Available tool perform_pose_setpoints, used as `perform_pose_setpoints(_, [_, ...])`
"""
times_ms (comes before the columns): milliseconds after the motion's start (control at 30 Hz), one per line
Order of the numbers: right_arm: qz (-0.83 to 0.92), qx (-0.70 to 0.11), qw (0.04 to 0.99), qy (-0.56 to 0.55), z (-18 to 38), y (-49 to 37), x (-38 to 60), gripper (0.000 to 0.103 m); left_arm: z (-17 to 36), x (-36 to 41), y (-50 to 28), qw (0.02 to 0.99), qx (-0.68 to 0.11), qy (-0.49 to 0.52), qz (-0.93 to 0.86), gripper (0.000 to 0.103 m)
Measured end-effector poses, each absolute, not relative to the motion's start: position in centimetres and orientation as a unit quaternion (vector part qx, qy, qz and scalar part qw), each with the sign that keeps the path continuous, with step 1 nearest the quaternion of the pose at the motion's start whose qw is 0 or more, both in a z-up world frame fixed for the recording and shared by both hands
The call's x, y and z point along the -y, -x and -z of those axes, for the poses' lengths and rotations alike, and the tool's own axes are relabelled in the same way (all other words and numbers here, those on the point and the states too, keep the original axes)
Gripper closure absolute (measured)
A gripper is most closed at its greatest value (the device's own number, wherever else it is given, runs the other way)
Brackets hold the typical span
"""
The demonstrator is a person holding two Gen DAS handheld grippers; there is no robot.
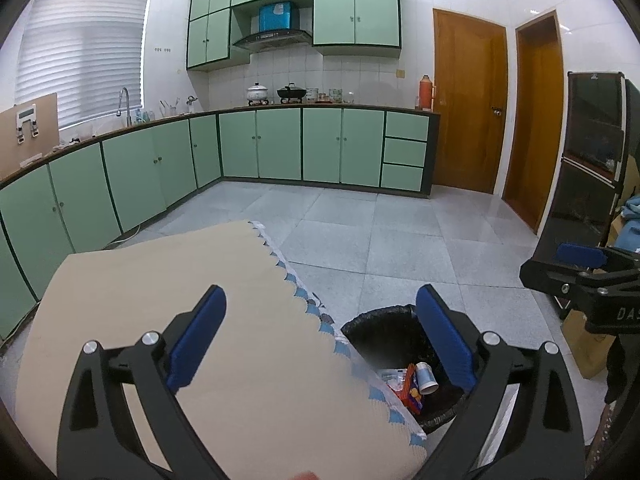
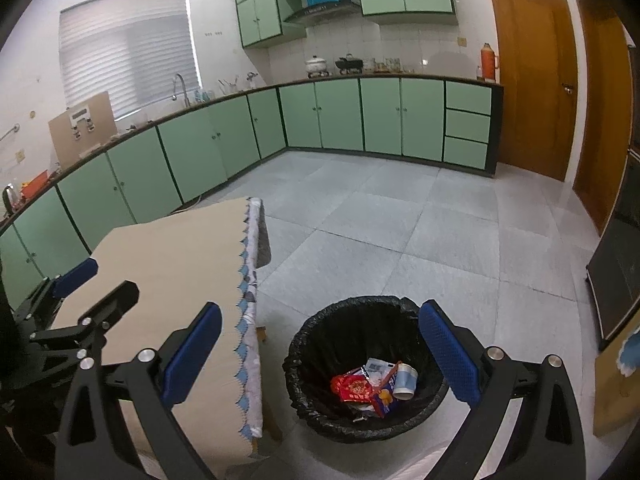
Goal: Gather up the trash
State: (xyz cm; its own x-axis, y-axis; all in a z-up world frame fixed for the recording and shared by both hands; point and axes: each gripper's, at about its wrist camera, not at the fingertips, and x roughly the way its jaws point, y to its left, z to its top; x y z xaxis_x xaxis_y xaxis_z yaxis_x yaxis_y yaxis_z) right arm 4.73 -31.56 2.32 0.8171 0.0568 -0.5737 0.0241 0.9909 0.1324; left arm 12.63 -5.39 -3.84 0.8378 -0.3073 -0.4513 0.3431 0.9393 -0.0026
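A bin with a black liner point(image 2: 348, 305) stands on the floor beside the table, and its rim point(image 1: 380, 316) also shows in the left wrist view. Inside lie a red wrapper point(image 2: 354, 388), a white and blue paper cup point(image 2: 405, 380) point(image 1: 426, 378) and other packets. My right gripper point(image 2: 320, 312) hangs above the bin, open, with nothing between its blue pads. My left gripper point(image 1: 320, 300) is over the table's right edge, open and empty. Each gripper also shows in the other's view: the right one point(image 1: 560, 268), the left one point(image 2: 102, 280).
A table under a beige cloth point(image 1: 160, 280) with a scalloped blue-edged border fills the lower left. Green cabinets point(image 1: 320, 144) line the far and left walls. Two wooden doors point(image 1: 468, 100) stand at the back right. A dark glass cabinet point(image 1: 588, 152) and a cardboard box point(image 1: 588, 344) sit at the right.
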Motion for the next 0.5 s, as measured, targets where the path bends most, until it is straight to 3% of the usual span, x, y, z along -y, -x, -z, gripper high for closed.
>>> perform_pose_setpoints(500, [-0.028,-0.274,0.96,-0.047,-3.5,-2.1,29.6,0.006,1.8,3.5,-9.3,0.967,-0.196,-0.035,0.16,0.01])
